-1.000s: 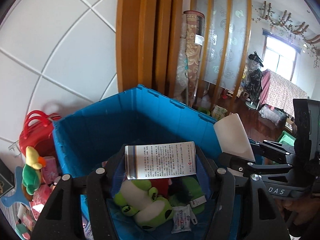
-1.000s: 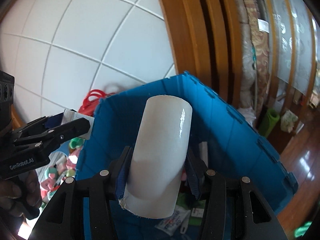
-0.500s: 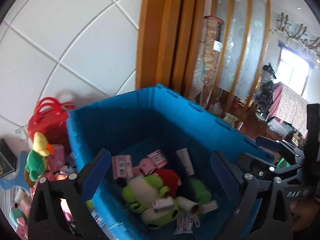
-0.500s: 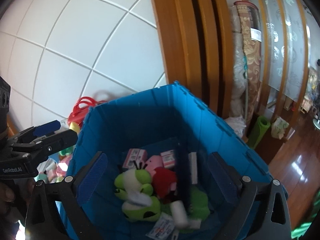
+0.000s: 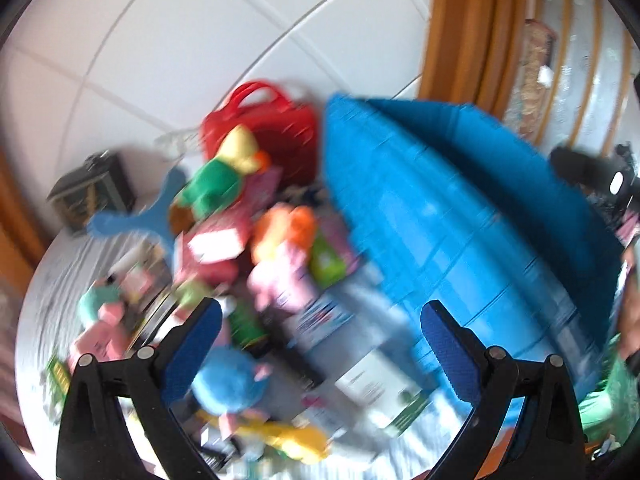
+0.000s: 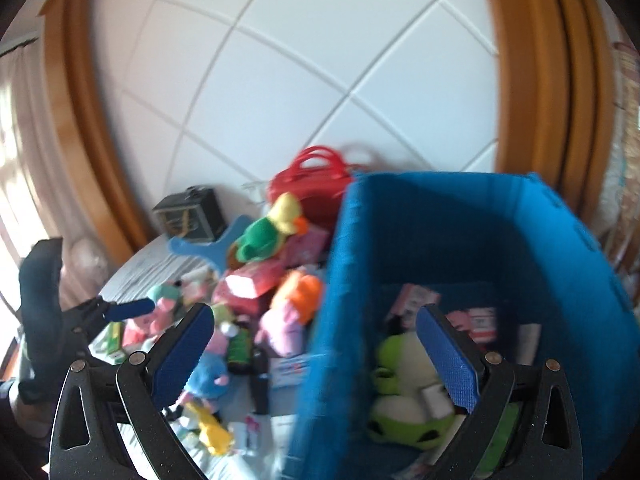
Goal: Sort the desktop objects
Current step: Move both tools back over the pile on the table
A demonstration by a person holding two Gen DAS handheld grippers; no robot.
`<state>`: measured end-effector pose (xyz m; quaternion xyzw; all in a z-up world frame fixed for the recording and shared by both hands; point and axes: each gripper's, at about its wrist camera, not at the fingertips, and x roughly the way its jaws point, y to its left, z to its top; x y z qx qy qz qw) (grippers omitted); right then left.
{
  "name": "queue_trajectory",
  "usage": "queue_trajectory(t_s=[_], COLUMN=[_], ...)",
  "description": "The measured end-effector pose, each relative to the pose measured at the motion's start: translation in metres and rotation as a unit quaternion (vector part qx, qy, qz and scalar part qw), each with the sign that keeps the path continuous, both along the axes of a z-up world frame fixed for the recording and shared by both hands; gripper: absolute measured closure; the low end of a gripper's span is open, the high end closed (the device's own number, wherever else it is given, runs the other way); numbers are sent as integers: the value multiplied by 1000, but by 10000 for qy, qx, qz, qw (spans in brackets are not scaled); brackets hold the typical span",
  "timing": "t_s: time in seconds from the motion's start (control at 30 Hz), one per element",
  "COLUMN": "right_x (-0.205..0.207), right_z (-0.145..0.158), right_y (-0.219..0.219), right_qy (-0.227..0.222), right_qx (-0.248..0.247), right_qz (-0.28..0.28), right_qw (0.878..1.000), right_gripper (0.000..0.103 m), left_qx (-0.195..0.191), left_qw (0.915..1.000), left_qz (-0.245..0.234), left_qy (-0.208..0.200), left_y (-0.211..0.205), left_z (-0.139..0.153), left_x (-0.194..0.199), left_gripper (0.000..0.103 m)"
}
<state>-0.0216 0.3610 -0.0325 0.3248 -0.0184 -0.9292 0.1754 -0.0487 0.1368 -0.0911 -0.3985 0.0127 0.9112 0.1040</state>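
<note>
Right wrist only: crate (image 6: 472,240) interior, green plush (image 6: 404,396).

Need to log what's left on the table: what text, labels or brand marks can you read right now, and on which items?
None legible; both views are motion-blurred.
White box: dark print, unreadable.
Blue-and-white packet: print smeared.
Pink cartons in the blue bin: label too blurred.
Pink box: glare, no text made out.
Left gripper and right gripper: no markings visible.
</note>
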Motion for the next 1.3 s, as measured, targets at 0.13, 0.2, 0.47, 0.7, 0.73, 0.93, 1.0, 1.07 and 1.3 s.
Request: queue_trajectory(t_s=[0.13, 0.2, 0.47, 0.7, 0.73, 0.93, 1.0, 1.07, 1.3], right_x=[5, 8, 26, 64, 72, 100, 104, 108, 108], right_z=[-13, -23, -85, -155, -165, -229, -251, -273, -304], right_y=[-56, -83, -164, -241, -256, -323, -336, -348, -372], right_qy=[-126, -204, -844, -1226, -1214, -1377, -1491, -1641, -1811], right_qx=[113, 180, 513, 773, 803, 1159, 1268, 1372, 1614], right_qz=[445, 717, 1268, 2166, 2345, 3071, 3178, 3260, 3310], right_qw=[9989, 9971, 9870, 9654, 9612, 9345, 9277, 9209, 9119], right_gripper=[1, 1, 1, 1, 1, 1, 5, 10, 27], left_qx=[-56, -113, -222, -346, -343, -461, -494, -551, -212], left_qw=[9970, 9944, 9805, 9699, 9685, 9635, 9634, 9606, 9631], left_qz=[598, 788, 1333, 1644, 1678, 1660, 1596, 1608, 1478], left_qy=[-492, -695, -1425, -1764, -1806, -2051, -2098, -2198, -2241], left_y=[-75, -102, -194, -249, -257, -284, -289, -297, -314], left_z=[-45, -65, -135, -176, -183, -225, -236, -248, -264], left_x=[33, 48, 100, 121, 123, 120, 118, 114, 108], left_gripper=[2, 2, 2, 2, 2, 22, 23, 25, 32])
